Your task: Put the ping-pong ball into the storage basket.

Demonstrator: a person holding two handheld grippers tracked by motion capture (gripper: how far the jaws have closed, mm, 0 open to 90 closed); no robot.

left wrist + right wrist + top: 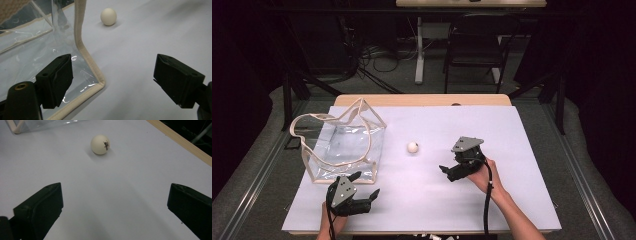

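Right gripper [113, 213]: jaws wide, empty, aimed at ball [100, 144] at 12 o'clock. Left gripper [113, 82]: spread, empty, at bag [85, 53] corner. Step: approach; next, likely advance and close on ball.

Ball [412, 147]: small, off-white, round, with a dark printed mark, probably a table tennis ball; rests near the table's [512, 200] middle. Bag [343, 145]: clear plastic, cream trim and handles, standing open near the left edge, empty as far as visible.
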